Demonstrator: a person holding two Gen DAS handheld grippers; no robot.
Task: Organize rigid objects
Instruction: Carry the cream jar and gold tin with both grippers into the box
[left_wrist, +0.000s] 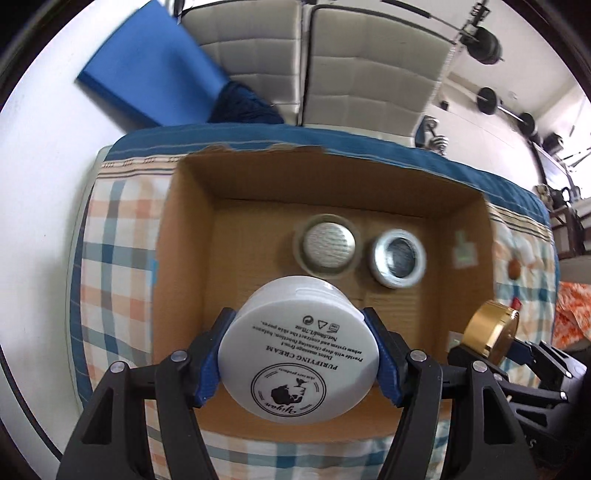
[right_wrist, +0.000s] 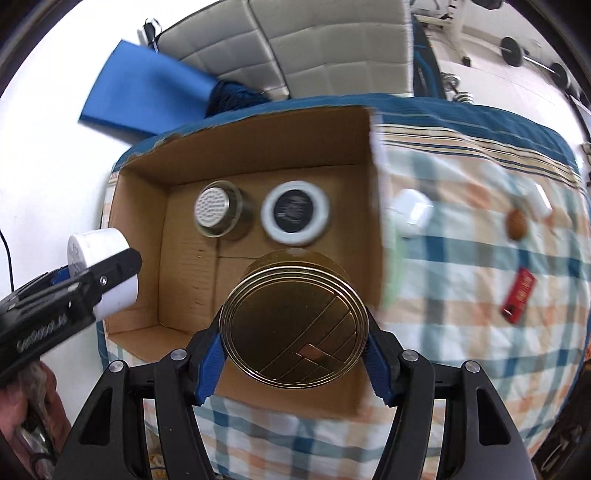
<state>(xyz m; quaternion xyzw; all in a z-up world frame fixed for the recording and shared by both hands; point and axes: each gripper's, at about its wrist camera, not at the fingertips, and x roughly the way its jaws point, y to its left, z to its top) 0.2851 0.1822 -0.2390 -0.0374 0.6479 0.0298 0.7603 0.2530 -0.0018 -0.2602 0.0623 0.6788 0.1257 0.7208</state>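
Risk sits mostly in the two grips and in the crowded box floor.

From the left wrist view, the left gripper (left_wrist: 299, 354) is clamped on a white cream jar (left_wrist: 299, 354), its blue pads pressing the jar's round sides while it hangs above the near half of the cardboard box (left_wrist: 184, 236). A smooth round wall offers little purchase, so a tilt could let the jar slide out and drop hard. Two things already stand on the box floor, a clear jar with a dotted top (left_wrist: 328, 246) and a silver-rimmed tin (left_wrist: 399, 258), side by side; a careless descent could knock them over.

From the right wrist view, the right gripper (right_wrist: 294, 339) grips a gold round tin (right_wrist: 294, 326) by its edges, held over the box's near right corner. The tin is broad and slick, and could pivot between the pads. The left gripper, seen at the left edge, is close by, so both lowering together might collide. Small items on the checked cloth (right_wrist: 461, 258), outside the box, remain to be gathered.
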